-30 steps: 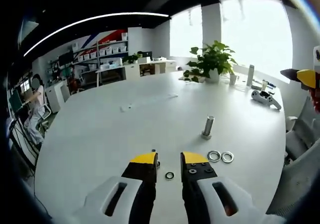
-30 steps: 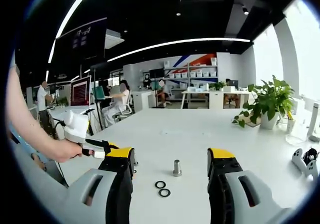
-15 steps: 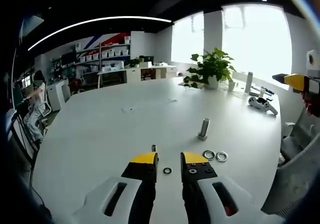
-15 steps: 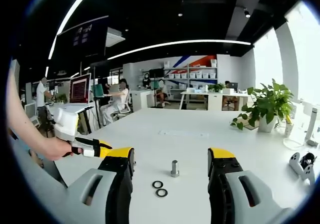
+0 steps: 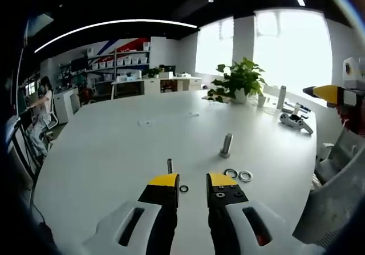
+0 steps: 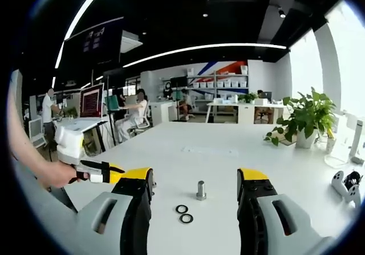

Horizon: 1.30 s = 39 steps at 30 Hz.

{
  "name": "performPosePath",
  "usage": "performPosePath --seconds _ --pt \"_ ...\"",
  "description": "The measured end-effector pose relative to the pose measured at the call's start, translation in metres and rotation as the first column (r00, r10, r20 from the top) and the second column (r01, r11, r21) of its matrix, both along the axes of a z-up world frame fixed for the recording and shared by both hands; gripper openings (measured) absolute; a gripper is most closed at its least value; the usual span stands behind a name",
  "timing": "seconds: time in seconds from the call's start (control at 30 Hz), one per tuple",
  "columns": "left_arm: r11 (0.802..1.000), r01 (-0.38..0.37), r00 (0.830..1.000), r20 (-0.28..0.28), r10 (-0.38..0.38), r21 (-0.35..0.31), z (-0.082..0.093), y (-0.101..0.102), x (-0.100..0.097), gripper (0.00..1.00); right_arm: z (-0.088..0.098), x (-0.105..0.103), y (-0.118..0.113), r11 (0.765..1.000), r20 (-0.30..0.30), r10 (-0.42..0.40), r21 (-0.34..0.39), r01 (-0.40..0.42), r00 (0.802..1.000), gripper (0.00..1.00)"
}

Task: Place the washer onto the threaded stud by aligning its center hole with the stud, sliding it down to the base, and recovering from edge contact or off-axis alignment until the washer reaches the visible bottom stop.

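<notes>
Nothing of the task is done yet, as far as the pictures show: in the right gripper view the threaded stud [image 6: 201, 190] stands bare and upright on the white table [image 6: 217, 152], and two washers [image 6: 183, 213] lie flat just in front of it, side by side and touching or nearly so. The right gripper [image 6: 195, 195] hangs above the table with its jaws spread wide and nothing between them, the stud and washers framed in the gap. The left gripper [image 5: 193, 182] has its jaws close together but not meeting, with nothing pinched; a small dark ring [image 5: 183, 189] lies on the table just past its tips, beside a thin upright pin [image 5: 169, 165], though the view is too small to say whether that ring is another washer. Picking up a washer, centring its hole over the stud and sliding it down to the base all remain. Compared with a second ago, the stud and washers sit further from the left gripper and higher in its view, which reads as that camera pulling back, while the right gripper view has barely shifted and both jaw gaps look unchanged.
</notes>
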<state>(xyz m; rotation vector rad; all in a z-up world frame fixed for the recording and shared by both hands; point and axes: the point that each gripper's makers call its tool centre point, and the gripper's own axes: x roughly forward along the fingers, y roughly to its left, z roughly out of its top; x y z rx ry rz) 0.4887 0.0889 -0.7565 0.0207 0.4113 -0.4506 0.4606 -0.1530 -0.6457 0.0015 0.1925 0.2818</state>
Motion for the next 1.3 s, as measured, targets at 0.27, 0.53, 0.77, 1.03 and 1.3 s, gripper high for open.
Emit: performPosePath --seconds 0.27,0.53,0.77,1.03,1.3 --pt "1.000 -0.015 1.000 0.008 0.015 -0.002 0.002 0.007 -0.003 0.17 0.001 -0.001 0.003 1.000 0.005 0.009 -0.008 -0.009 1.000 0.62" --pt "1.000 -0.021 1.000 0.011 0.021 -0.002 -0.003 0.007 -0.005 0.16 0.000 0.000 0.003 1.000 0.003 0.012 -0.010 -0.012 1.000 0.62" --pt "1.000 -0.023 1.000 -0.012 0.023 0.012 -0.019 0.007 -0.010 0.17 0.000 0.000 0.001 1.000 0.001 0.005 -0.004 -0.005 1.000 0.62" --pt "0.999 -0.007 0.998 -0.065 0.010 0.036 -0.044 0.003 -0.020 0.17 0.000 0.000 -0.001 1.000 0.002 -0.003 -0.003 0.003 1.000 0.62" --pt "0.999 -0.008 0.995 -0.099 0.013 0.051 -0.060 0.004 -0.023 0.17 0.001 0.001 -0.002 1.000 0.001 -0.009 0.007 0.009 1.000 0.62"
